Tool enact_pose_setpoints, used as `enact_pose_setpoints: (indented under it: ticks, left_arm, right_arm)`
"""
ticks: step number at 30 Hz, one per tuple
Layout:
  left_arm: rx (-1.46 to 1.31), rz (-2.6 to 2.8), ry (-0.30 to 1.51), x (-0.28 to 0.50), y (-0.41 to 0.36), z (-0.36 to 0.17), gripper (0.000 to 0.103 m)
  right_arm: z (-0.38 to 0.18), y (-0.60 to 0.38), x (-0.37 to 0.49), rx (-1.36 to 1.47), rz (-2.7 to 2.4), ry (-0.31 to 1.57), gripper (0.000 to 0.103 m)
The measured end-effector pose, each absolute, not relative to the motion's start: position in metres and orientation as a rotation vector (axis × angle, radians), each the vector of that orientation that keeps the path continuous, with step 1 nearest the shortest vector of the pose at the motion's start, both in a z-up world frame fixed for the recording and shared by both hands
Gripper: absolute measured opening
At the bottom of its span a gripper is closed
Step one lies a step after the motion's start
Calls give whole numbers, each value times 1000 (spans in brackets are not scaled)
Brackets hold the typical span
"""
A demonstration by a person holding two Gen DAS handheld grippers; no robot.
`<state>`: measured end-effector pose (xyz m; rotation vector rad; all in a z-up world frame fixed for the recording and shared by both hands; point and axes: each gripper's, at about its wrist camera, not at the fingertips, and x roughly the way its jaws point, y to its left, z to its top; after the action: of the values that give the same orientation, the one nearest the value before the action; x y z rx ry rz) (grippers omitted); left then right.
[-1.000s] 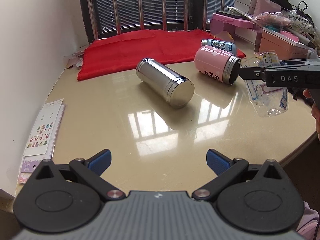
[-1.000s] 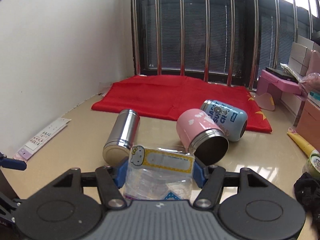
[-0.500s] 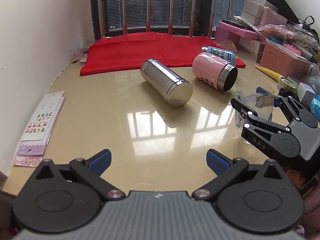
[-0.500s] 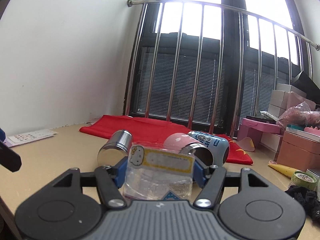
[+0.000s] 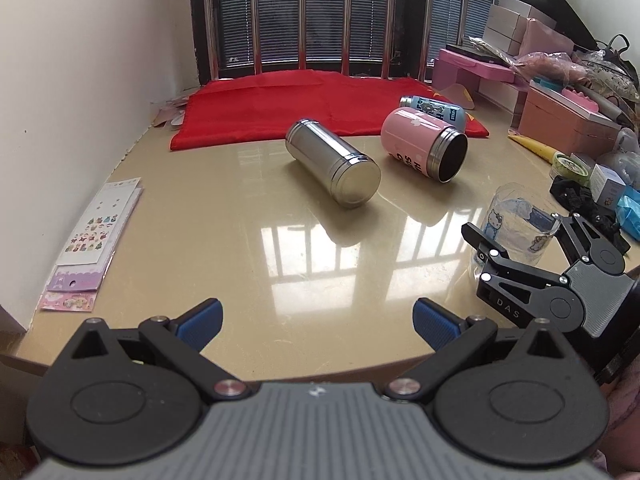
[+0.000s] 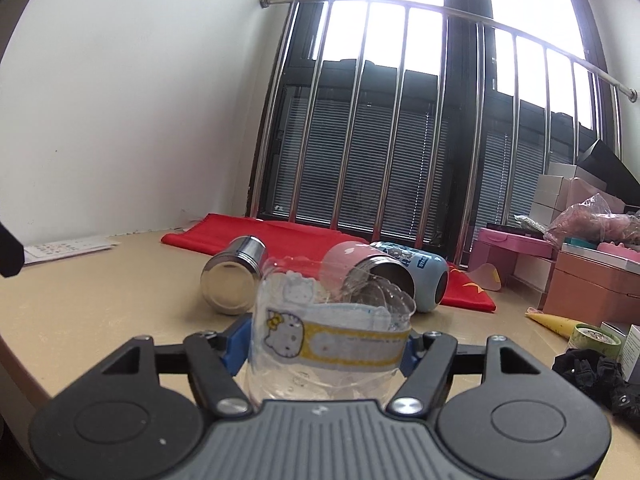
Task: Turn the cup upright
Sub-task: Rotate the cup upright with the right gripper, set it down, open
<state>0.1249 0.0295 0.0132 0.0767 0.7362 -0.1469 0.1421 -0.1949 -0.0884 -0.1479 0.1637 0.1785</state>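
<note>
Cup: one clear cup (image 6: 332, 332), upright, clamped in right tongs (image 6: 326, 346).
Left tongs (image 5: 316, 320): apart, holding nothing.
Flasks beyond tongs: three (image 5: 334, 166), lying on counter (image 5: 240, 240).

a white plaster wall (image 5: 92, 80) runs along the left and meets a dark-framed window (image 6: 400, 140) at the corner. closed grey blinds (image 5: 320, 12) cover the lower panes, and upright steel bars (image 6: 352, 120) stand in front under a curved top rail. the upper panes glare with daylight. a glossy beige tabletop (image 5: 248, 240) with a rounded edge mirrors the bright panes. on the right stand stacked pink boxes (image 5: 568, 120) and white cartons (image 6: 556, 192).
</note>
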Motion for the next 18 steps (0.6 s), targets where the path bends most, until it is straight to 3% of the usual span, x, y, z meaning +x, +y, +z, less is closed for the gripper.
enact_pose_setpoints:
  ticks: [3, 5, 7, 12, 18]
  left_arm:
    - [76, -150, 726, 117, 26, 16, 103]
    - [76, -151, 719, 112, 25, 18, 103]
    - [74, -151, 710, 107, 23, 21, 103]
    - [63, -146, 668, 91, 21, 30, 103]
    - [6, -151, 574, 53, 21, 41, 103]
  right_arm:
    - [-88, -196, 141, -153, 177, 176, 74]
    - [-86, -196, 138, -149, 178, 169, 95]
    - [-79, -197, 131, -142, 183, 147, 103]
    - [-44, -210, 110, -72, 210, 139, 103]
    - [-2, -226, 68, 8, 233, 290, 103]
